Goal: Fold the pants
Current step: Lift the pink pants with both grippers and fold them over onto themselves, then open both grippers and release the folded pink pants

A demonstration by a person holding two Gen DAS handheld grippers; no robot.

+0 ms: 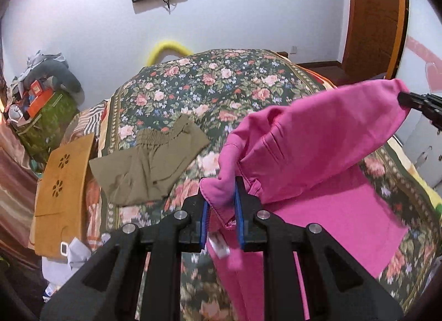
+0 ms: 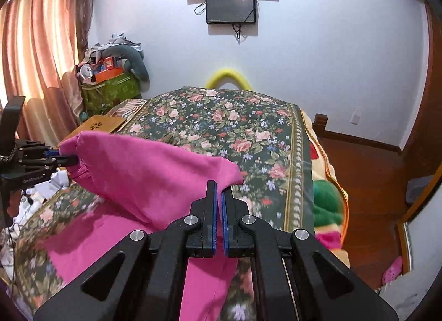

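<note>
Pink pants hang lifted over a floral bedspread, their lower part lying flat on the bed. My left gripper is shut on a bunched corner of the pink fabric between its blue pads. The right gripper shows at the right edge of the left wrist view, clamped on the far corner. In the right wrist view my right gripper is shut on the pink pants, and the left gripper holds the opposite corner. The cloth sags between the two.
Folded olive-green shorts lie on the bed to the left. A wooden board rests at the bed's left edge, with a cluttered green bag behind it. A wooden floor and door lie right of the bed; screens hang on the wall.
</note>
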